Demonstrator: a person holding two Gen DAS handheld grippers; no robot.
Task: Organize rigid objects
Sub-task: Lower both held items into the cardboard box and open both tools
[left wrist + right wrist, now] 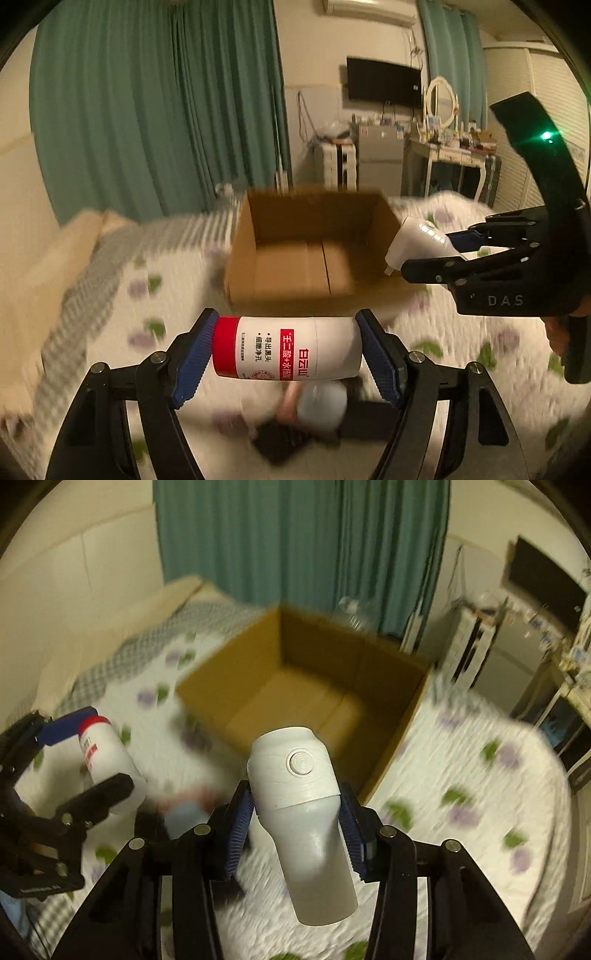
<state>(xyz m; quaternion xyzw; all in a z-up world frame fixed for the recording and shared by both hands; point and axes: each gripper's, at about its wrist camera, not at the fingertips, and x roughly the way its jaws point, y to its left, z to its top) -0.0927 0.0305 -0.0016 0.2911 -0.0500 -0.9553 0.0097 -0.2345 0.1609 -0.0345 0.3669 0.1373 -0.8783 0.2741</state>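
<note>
Transport step judged in hand: both items are held up and carried toward the open cardboard box point(306, 254) on the floral bedspread point(122, 302); neither is in the box yet.

Left gripper point(286, 349): fingers closed end-to-end on a white bottle with red cap point(288, 349), held sideways between the blue pads point(195, 350), cap against the left-hand pad. The box is seen just ahead of the fingertips, beyond the bottle. Below the fingers, blurred leftover items are seen on the bed, not identifiable.

Right gripper point(295, 812): fingers clamped on the waist of a white handheld device point(299, 797) with a round ribbed button; its wider head points forward past the fingertips, its handle back toward the camera. Exact type cannot be told. The box opening lies directly ahead of and below the fingertips; interior looks empty, flaps down.

Next move, as judged: both grippers need to be brought over the box rim, lowered inside, then opened. The two grippers are near each other, so a clash at the opening is possible; the right one is closer.

Writing: bottle label in Chinese, red band partly read as "壬二酸+水杨", plus "白云山", "导出黑头", "细嫩净孔". "DAS" is read on the right gripper body in the left wrist view. Heavy motion blur on the background.
</note>
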